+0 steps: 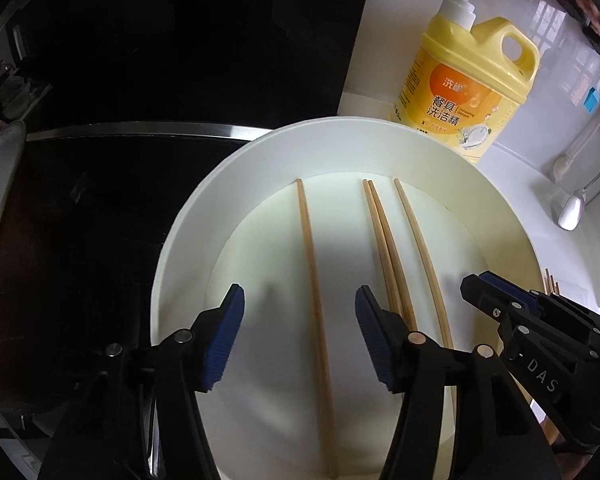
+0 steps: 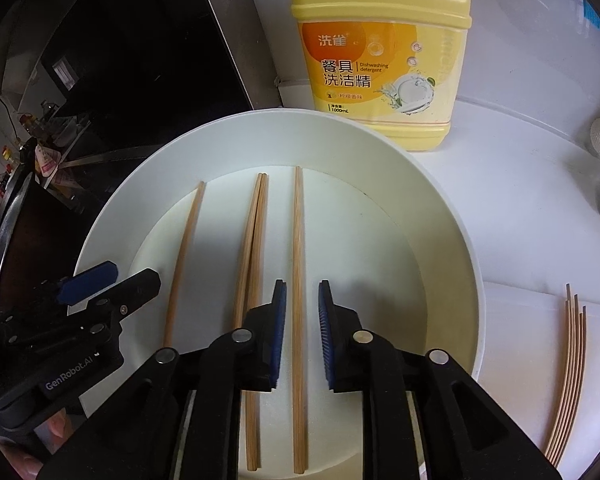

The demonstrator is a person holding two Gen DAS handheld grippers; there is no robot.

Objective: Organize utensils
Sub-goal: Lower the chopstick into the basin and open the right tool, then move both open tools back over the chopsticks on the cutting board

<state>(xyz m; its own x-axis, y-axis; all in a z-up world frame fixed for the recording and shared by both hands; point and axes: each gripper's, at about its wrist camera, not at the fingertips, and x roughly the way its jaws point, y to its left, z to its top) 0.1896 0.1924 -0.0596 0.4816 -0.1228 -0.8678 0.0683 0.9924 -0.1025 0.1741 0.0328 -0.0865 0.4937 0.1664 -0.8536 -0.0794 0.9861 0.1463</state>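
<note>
White tabletop (image 2: 520, 208) carries a round white basin (image 2: 452, 216) holding four wooden chopsticks (image 2: 298, 280). Left gripper (image 1: 300, 336) straddles one, jaws wide; right gripper (image 2: 302, 332) narrowly open around another, apparently without contact.

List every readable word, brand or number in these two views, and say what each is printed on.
"洗雀", "餐具洗洁精", "Dishwashing detergent", "1000mL": label of the yellow detergent bottle.
The small line above "1000mL" on that label: too blurred to read.
"GenRobot.AI": body of the left gripper.
"DAS": body of the right gripper.
No text on the chopsticks or white basin.
</note>
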